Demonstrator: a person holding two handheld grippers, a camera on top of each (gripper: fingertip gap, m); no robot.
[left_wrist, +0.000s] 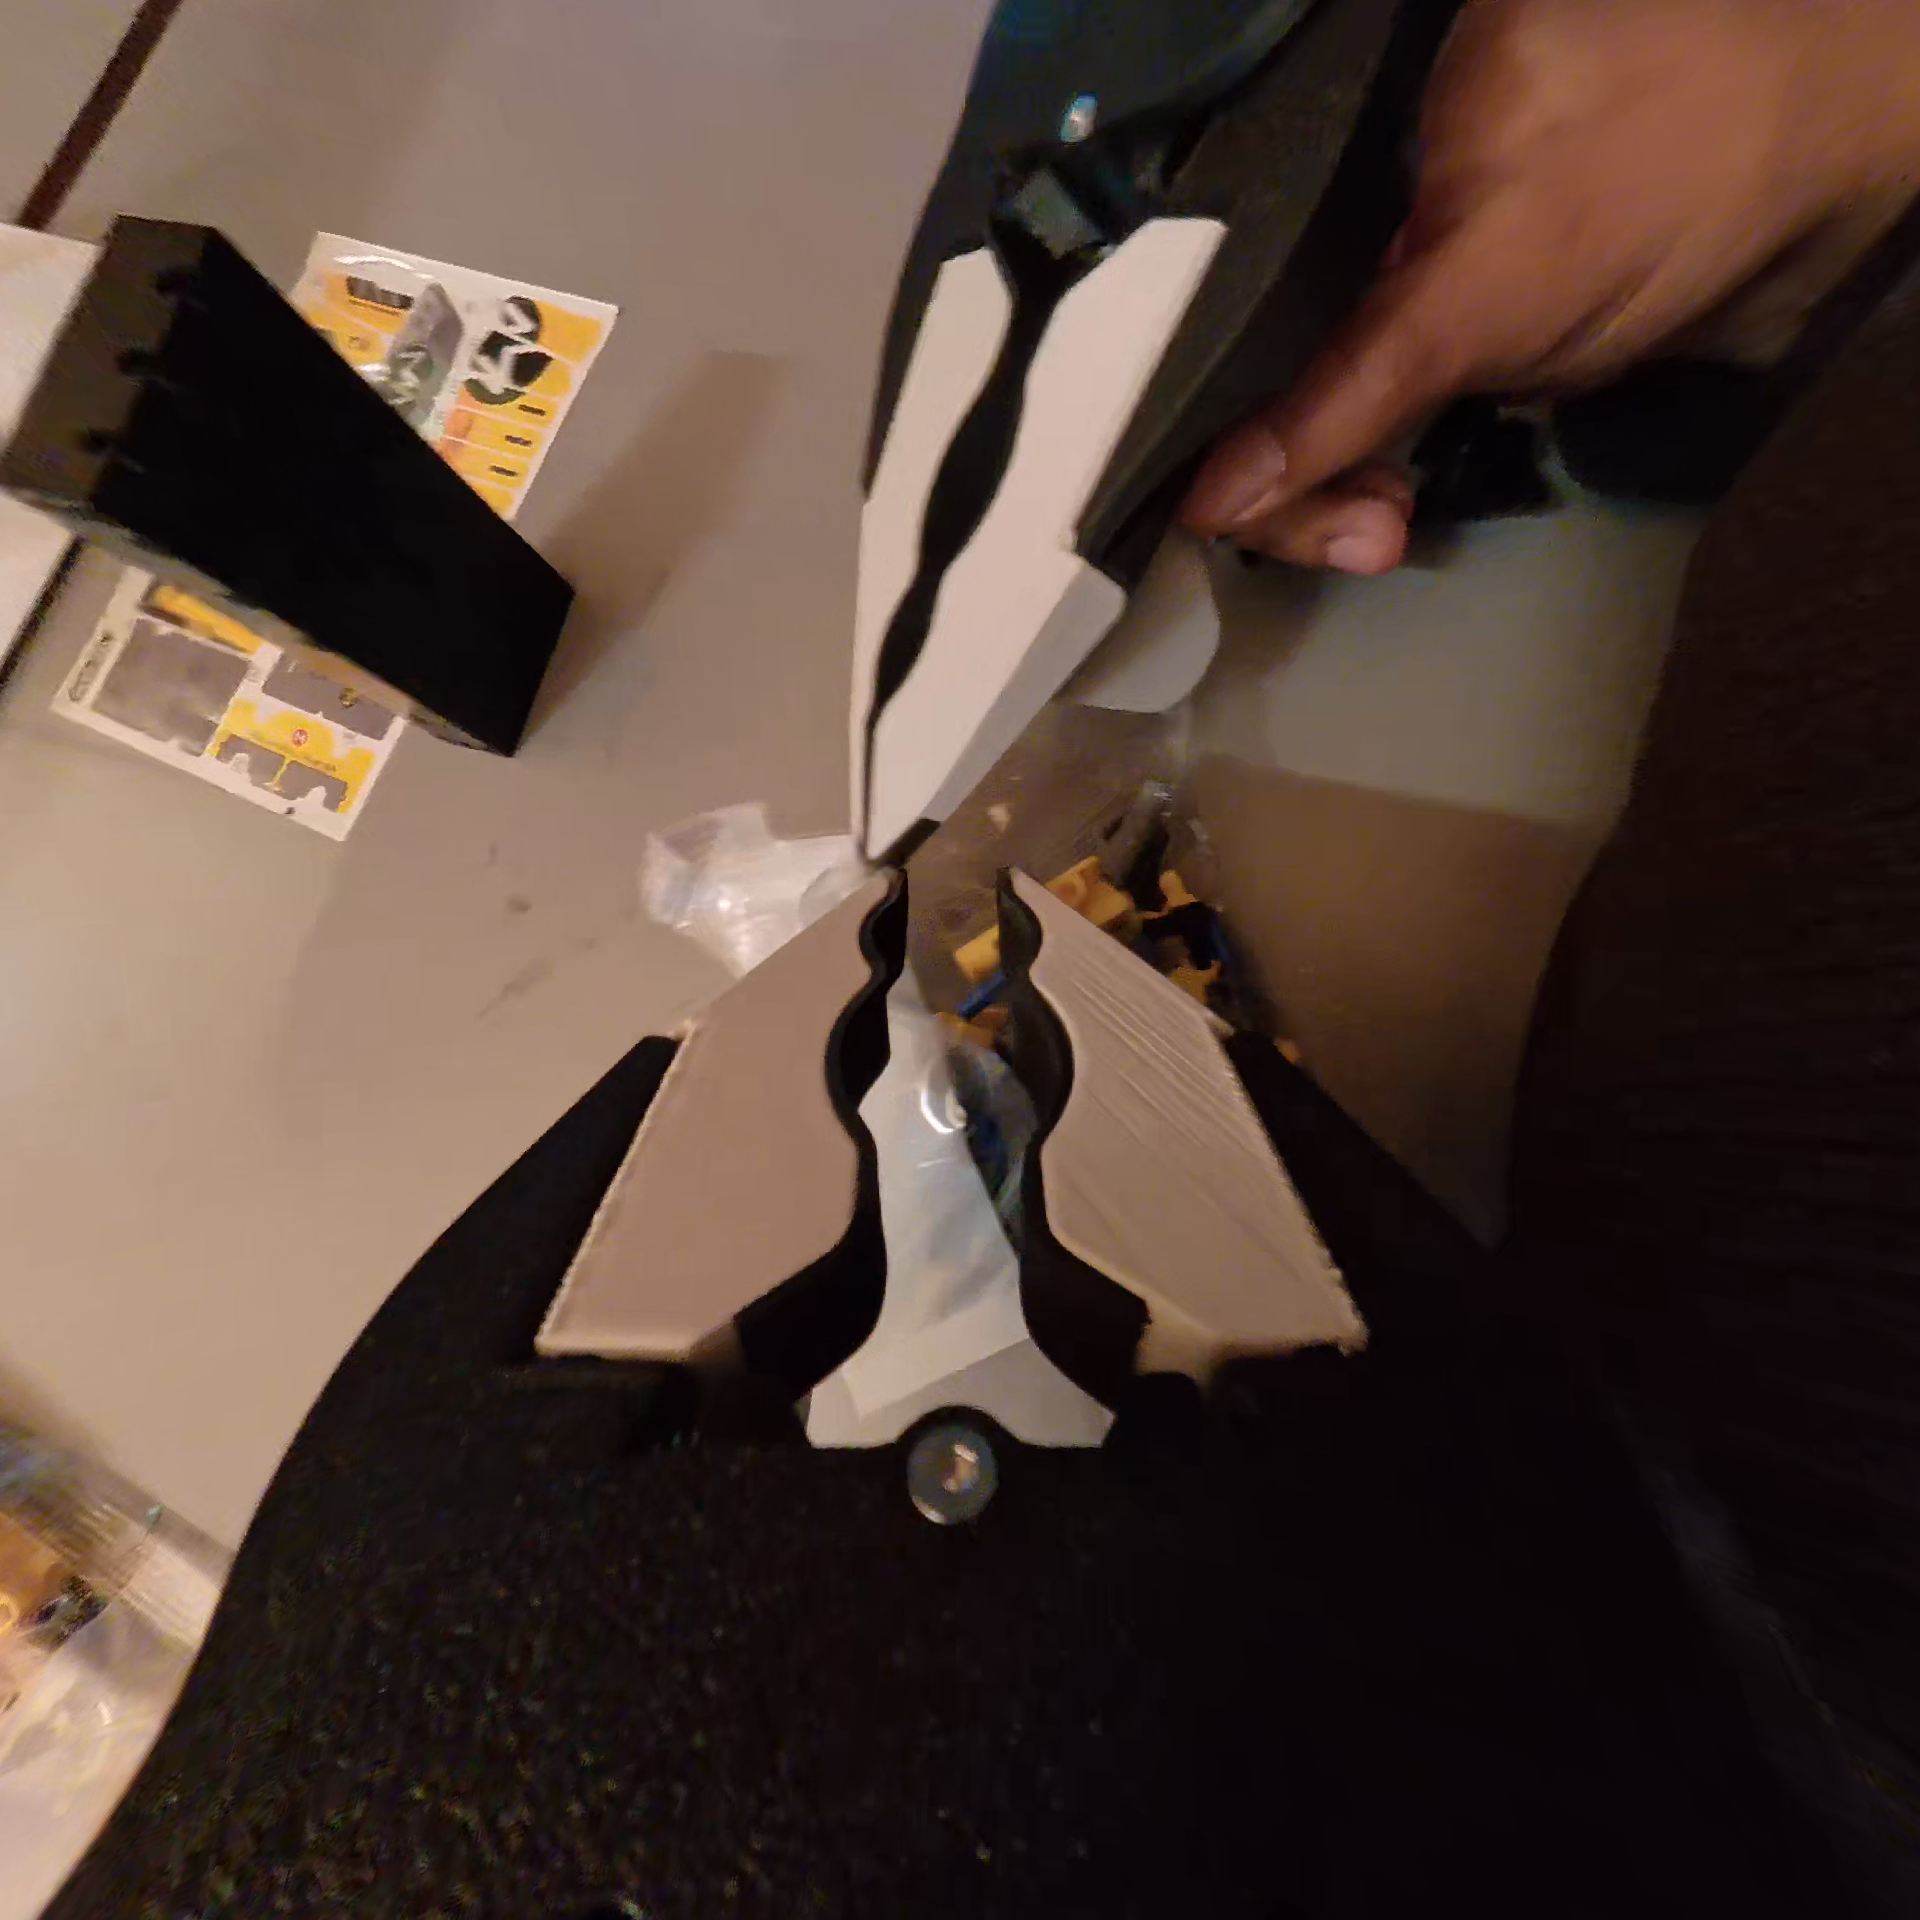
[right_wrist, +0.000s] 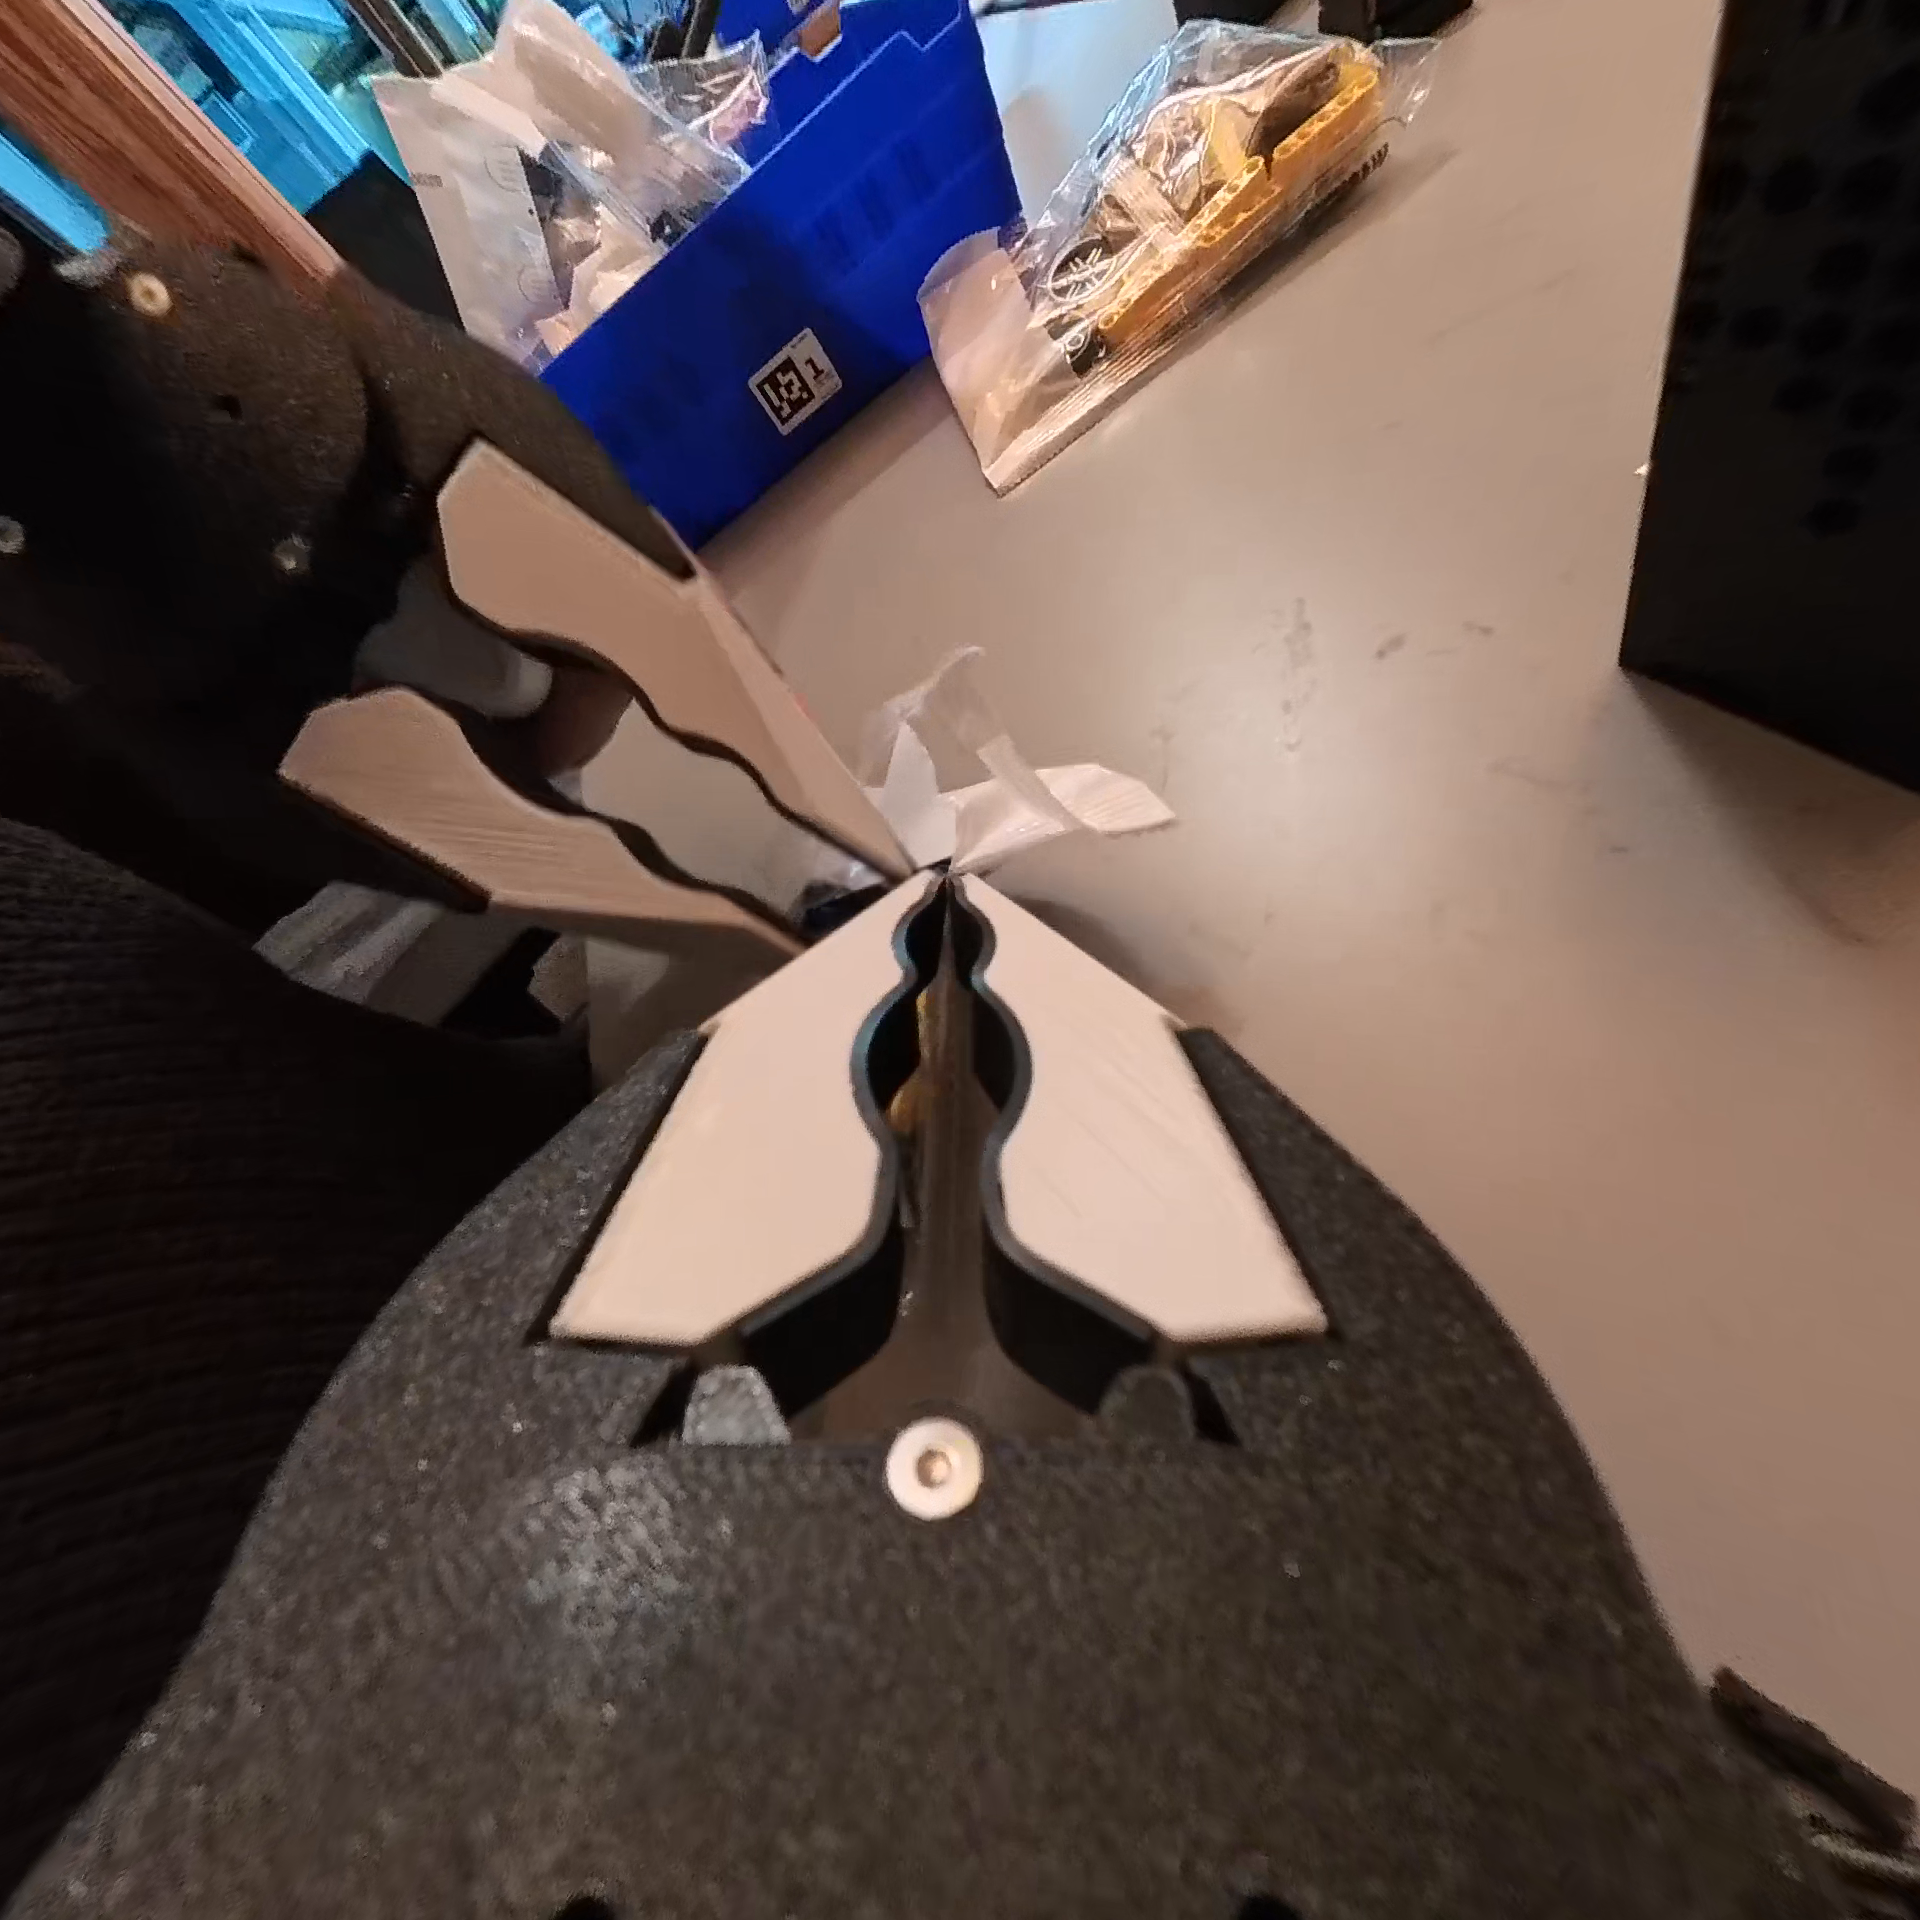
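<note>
Left wrist view is filled by the left gripper (left_wrist: 948, 883), its white fingers with black wavy inner edges set a narrow gap apart, and a clear plastic bag of yellow, black and blue building pieces (left_wrist: 1091, 966) is seen between and beyond them; whether the bag is touched by these fingers cannot be told. Directly above the bag, the right gripper (left_wrist: 883, 847) is held by a bare hand (left_wrist: 1538, 270), its tips pressed together on the bag's crumpled clear top. To the left of the bag, a black rectangular block (left_wrist: 281, 488) is seen on the grey tabletop (left_wrist: 260, 1039), with two yellow-and-grey printed sticker sheets (left_wrist: 468, 384) beside and partly under it. In the right wrist view, the right gripper (right_wrist: 948, 883) is closed on the white crumpled edge of the bag (right_wrist: 997, 790), and the left gripper (right_wrist: 862, 904) is seen at the left with its tips at the same spot. Well beyond the bag, a blue plastic bin (right_wrist: 790, 270) and a second clear bag of yellow parts (right_wrist: 1195, 239) are seen, with a black box (right_wrist: 1787, 395) at the right.
</note>
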